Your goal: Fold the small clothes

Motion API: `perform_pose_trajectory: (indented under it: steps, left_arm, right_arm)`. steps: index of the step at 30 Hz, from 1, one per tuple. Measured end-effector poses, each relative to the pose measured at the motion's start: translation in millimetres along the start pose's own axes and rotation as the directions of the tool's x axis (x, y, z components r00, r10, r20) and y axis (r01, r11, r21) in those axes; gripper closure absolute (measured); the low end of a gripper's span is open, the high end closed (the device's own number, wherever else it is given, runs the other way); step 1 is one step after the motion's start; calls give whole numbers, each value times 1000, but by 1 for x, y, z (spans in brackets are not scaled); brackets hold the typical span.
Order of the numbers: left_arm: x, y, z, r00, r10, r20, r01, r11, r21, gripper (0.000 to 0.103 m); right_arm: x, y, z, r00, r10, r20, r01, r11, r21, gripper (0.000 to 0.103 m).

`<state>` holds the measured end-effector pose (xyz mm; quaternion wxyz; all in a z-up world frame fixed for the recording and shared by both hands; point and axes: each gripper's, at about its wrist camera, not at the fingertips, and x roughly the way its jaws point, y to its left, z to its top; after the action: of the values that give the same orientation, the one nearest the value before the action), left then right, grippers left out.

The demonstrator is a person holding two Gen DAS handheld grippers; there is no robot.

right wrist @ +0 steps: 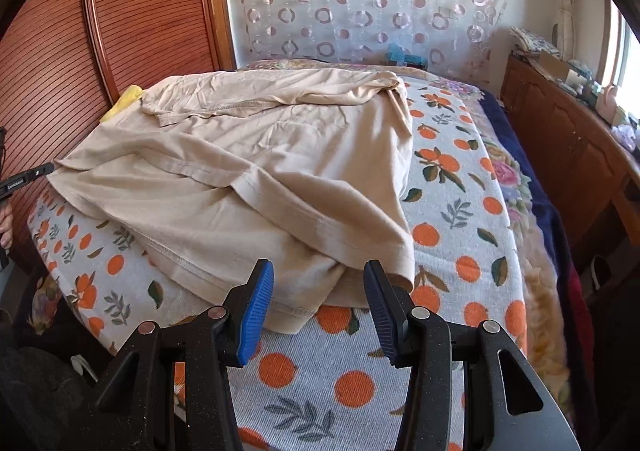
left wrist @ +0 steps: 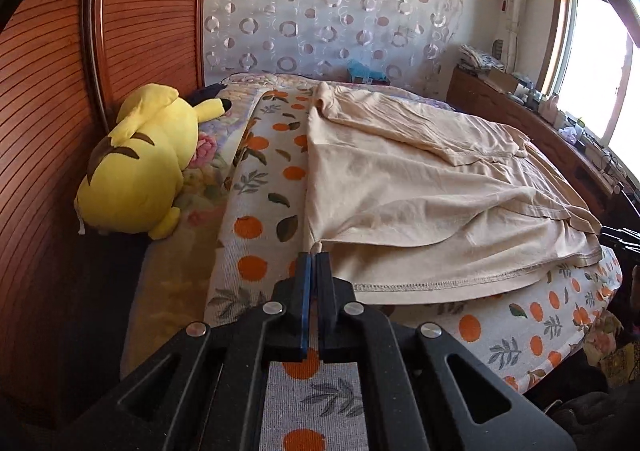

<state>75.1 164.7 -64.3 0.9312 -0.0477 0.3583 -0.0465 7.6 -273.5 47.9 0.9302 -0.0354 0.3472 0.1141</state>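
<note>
free: orange-print cover [right wrist: 460, 211] beside shirt [right wrist: 248, 171] | obstacle: plush toy [left wrist: 140, 171] against wooden panel [left wrist: 48, 91]

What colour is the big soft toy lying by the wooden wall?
The plush toy is bright yellow with brown stripes on its back. The left wrist view shows it best.

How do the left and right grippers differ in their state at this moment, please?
The left gripper is shut, pinching a corner of the beige shirt; the right gripper is open, holding nothing. The left one sits at the shirt's left edge; the right one has the shirt's near right corner lying between its spread fingers. Both have black frames with blue pads and point across the orange-print blanket.
</note>
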Motion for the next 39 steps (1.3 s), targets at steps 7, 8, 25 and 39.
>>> perform_pose_trajectory:
  steps: [7, 8, 25, 39]
  left_arm:
    - [1, 4, -4, 1000, 5, 14, -5, 1000, -19, 100]
    - [1, 6, -5, 1000, 6, 15, -5, 1000, -24, 100]
    - [-29, 38, -25, 997, 52, 55, -46, 993, -110, 102]
    - [-6, -63, 16, 990, -131, 61, 118, 977, 180, 55]
  right_arm:
    - [11, -8, 0, 988, -154, -20, 153, 988, -36, 54]
    - [13, -11, -2, 989, -149, -28, 148, 989, -20, 61]
    - [-26, -30, -24, 999, -26, 23, 25, 998, 58, 101]
    - [-31, 5, 4, 995, 25, 100, -21, 999, -44, 64]
